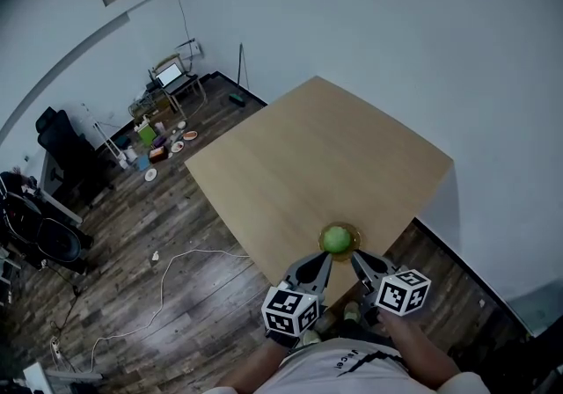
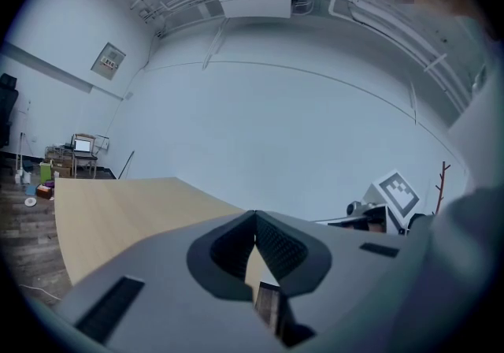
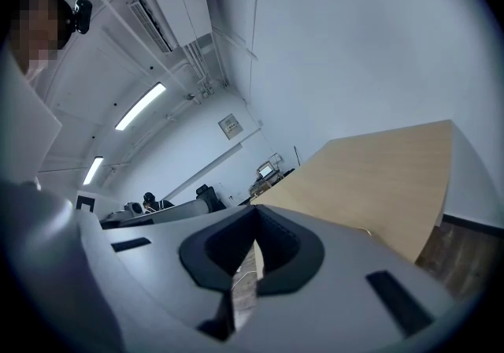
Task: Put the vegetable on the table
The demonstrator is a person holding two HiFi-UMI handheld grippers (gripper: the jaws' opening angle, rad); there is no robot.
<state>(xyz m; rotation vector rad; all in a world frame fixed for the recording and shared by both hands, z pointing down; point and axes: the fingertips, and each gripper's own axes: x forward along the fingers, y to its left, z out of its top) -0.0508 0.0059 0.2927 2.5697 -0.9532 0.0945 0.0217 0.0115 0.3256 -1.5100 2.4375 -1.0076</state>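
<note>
A round green vegetable [image 1: 335, 239] lies in a small yellowish dish [image 1: 352, 234] near the front edge of the light wooden table [image 1: 325, 155]. My left gripper [image 1: 326, 257] hangs just in front of the dish on the left, jaws shut with nothing between them. My right gripper [image 1: 356, 259] sits close beside it on the right, also shut and empty. Both gripper views look along closed jaws over the table [image 2: 118, 209] [image 3: 386, 170]; the vegetable does not show there. The left gripper [image 2: 255, 221] and the right gripper [image 3: 256, 216] tips meet at a point.
The table stands in a corner against white walls. Dark wooden floor [image 1: 132, 243] lies to the left, with a white cable [image 1: 167, 278], a black office chair [image 1: 62, 146], a small desk with a laptop [image 1: 169, 76] and several items on the floor [image 1: 158, 146].
</note>
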